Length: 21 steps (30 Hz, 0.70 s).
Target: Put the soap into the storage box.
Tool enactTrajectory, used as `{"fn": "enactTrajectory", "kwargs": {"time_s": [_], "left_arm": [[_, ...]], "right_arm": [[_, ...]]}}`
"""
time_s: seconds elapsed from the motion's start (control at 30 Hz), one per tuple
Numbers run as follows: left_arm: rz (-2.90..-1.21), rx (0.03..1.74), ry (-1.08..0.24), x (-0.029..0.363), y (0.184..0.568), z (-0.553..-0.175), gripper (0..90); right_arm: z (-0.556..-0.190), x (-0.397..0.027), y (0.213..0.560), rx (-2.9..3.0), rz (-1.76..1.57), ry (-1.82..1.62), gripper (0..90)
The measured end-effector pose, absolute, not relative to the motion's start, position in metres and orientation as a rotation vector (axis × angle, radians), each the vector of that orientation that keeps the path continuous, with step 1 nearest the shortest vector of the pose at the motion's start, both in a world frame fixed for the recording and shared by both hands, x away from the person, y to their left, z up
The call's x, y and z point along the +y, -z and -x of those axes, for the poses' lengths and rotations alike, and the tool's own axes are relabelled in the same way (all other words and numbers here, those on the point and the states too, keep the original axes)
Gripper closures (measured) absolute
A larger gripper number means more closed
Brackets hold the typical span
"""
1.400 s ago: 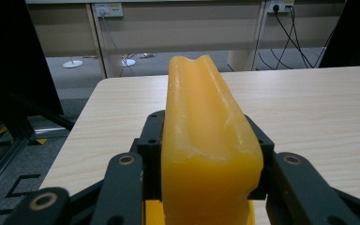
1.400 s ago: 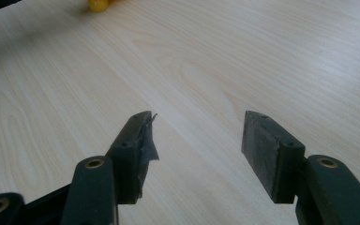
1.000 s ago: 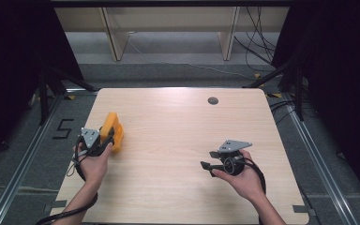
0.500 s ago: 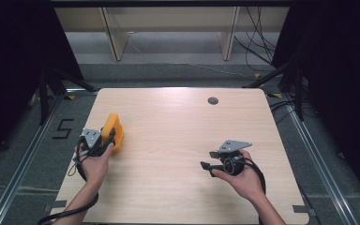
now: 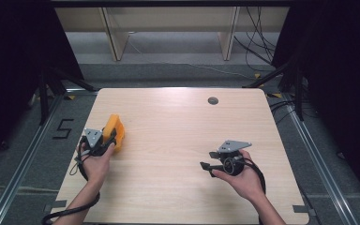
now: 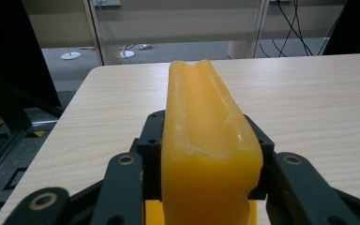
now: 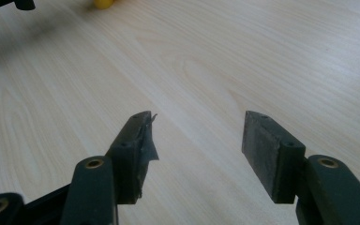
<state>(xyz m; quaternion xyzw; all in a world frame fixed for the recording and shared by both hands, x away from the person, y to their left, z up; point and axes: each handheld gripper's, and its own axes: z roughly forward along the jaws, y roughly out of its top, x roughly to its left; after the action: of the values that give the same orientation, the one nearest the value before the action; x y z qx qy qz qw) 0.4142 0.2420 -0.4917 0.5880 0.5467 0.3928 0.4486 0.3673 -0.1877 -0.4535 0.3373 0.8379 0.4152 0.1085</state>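
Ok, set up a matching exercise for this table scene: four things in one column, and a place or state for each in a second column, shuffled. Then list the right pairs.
Things
1. yellow block
2. left gripper
3. right gripper
4. dark round hole

Places or states
A. jaws apart, nothing between them, over bare wood
B. set in the table top near its far edge
C. clamped between two black jaws near the table's left edge
D. shut on a thing, held in the person's left hand

Pairs: 1-C, 2-D, 3-A, 4-B
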Motion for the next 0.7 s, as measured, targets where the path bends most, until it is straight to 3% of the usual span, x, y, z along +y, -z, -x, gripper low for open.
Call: {"fn": "enactTrajectory", "kwargs": {"time_s": [0.7], "left_arm": [[-1.486, 1.360, -0.955, 0.2424, 0.4951, -0.4156, 59.8]], "right_arm": [[-0.3664, -0.1869, 0.4537, 2.477, -0.985, -1.214, 43.8]]}}
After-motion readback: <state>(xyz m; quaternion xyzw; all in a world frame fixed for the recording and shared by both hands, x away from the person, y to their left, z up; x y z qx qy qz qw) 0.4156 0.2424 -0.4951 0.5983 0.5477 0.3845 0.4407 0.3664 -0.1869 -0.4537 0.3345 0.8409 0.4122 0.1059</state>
